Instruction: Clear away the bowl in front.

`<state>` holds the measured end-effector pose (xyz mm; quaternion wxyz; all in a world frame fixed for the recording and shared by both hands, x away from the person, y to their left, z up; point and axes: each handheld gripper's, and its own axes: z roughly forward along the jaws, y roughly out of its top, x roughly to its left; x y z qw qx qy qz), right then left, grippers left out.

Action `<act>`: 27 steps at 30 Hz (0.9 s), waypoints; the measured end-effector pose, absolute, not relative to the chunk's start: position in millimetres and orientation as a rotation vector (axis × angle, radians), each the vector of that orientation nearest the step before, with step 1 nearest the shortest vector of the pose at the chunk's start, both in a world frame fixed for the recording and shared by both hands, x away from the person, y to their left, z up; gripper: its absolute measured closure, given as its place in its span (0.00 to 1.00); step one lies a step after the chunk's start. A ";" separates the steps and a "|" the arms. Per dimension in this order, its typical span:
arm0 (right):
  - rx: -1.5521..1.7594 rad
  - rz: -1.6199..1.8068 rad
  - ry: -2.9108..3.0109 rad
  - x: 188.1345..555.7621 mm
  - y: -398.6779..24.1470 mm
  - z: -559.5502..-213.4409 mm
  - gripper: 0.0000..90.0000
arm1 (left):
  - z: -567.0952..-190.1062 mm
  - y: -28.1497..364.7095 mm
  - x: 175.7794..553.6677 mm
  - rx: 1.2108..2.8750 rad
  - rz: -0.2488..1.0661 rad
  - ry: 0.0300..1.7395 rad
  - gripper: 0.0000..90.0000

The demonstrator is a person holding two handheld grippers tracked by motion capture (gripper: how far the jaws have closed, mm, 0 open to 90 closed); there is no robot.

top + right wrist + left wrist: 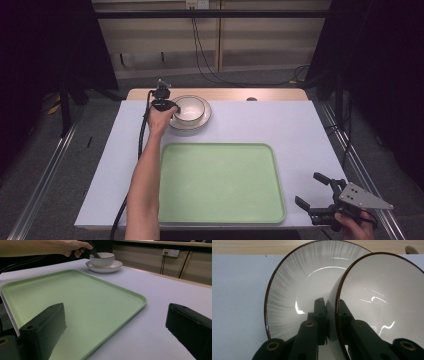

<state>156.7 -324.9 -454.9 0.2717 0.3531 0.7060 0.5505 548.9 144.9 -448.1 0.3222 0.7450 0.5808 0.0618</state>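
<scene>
Nearest you, your right gripper (314, 196) sits at the near right corner of the table (305, 130), just off the right edge of the green tray (220, 182). Its jaws stand wide apart with nothing between them; in the right gripper view the two black jaws frame the tray's near corner and bare white table surface. The grey three-cornered plate on its top points away to the right. Your right hand (354, 226) holds it low at the table edge.

The tray lies flat in the middle of the near half of the table, long side toward you, and carries nothing. Your left forearm (145, 180) runs up along its left edge, with the black cable (140, 150) trailing beside it.

Farther out, at the far left-centre of the table, the white bowl (189, 108) stands inside the white plate (204, 119), both with a thin dark rim. Your left gripper (170, 107) is at the bowl's left side. In the left gripper view its jaws are clamped on the bowl's wall: one jaw outside, between bowl and plate, the other inside the bowl, the dark rim running straight between them. The right gripper view shows your left hand (72, 248) over the bowl's left rim, bowl upright on the plate.

Beyond the plate a strip of bare wood (270, 94) marks the table's far edge.
</scene>
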 end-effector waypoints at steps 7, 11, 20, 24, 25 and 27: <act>0.958 1.482 1.903 156.8 -325.1 -455.0 0.03 | -446.2 146.4 547.8 1.924 0.146 1.530 0.92; 0.952 1.482 1.900 156.8 -325.2 -454.9 0.03 | -446.5 147.5 547.1 1.915 0.130 1.542 0.92; 0.959 1.487 1.904 156.7 -325.8 -455.2 0.03 | -443.6 146.1 546.2 1.901 0.135 1.562 0.92; 0.959 1.480 1.895 156.6 -325.4 -455.1 0.03 | -439.1 145.9 545.2 1.894 0.139 1.557 0.92; 0.959 1.480 1.895 156.6 -325.4 -455.1 0.03 | -439.1 145.9 545.2 1.894 0.139 1.557 0.92; 0.959 1.488 1.900 156.7 -325.8 -455.2 0.03 | -436.0 147.2 544.6 1.900 0.141 1.542 0.92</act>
